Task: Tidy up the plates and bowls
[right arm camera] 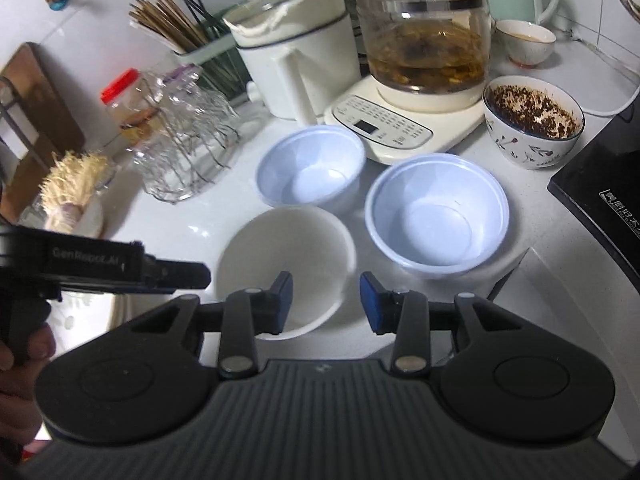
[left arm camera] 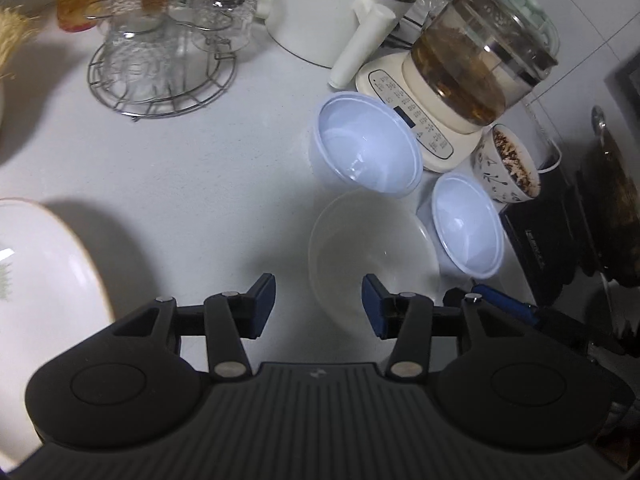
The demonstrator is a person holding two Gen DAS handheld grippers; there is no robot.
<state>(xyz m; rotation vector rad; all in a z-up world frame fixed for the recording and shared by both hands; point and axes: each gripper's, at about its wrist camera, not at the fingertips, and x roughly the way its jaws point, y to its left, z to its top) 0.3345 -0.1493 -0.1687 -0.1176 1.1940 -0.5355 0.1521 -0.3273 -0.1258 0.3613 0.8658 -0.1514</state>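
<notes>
Three empty bowls stand close together on the white counter. A white bowl (left arm camera: pixel 372 252) (right arm camera: pixel 286 268) is nearest. Two pale blue bowls stand behind it: one at the back (left arm camera: pixel 366 146) (right arm camera: pixel 310 168), one to the right (left arm camera: pixel 468 226) (right arm camera: pixel 438 214). A white plate with a gold rim (left arm camera: pixel 44 280) lies at the left. My left gripper (left arm camera: pixel 319 306) is open and empty, just above the white bowl's near left rim. My right gripper (right arm camera: pixel 326 302) is open and empty over that bowl's near right rim. The left gripper also shows in the right wrist view (right arm camera: pixel 176 276).
A glass kettle on a cream base (left arm camera: pixel 440 112) (right arm camera: pixel 404 120), a white pot (left arm camera: pixel 332 12) (right arm camera: pixel 296 56), a flowered bowl with dark contents (left arm camera: pixel 508 164) (right arm camera: pixel 534 120), a wire rack of glasses (left arm camera: pixel 160 60) (right arm camera: pixel 184 128), a black cooktop (right arm camera: pixel 600 192) and a brush (right arm camera: pixel 72 184) crowd the counter.
</notes>
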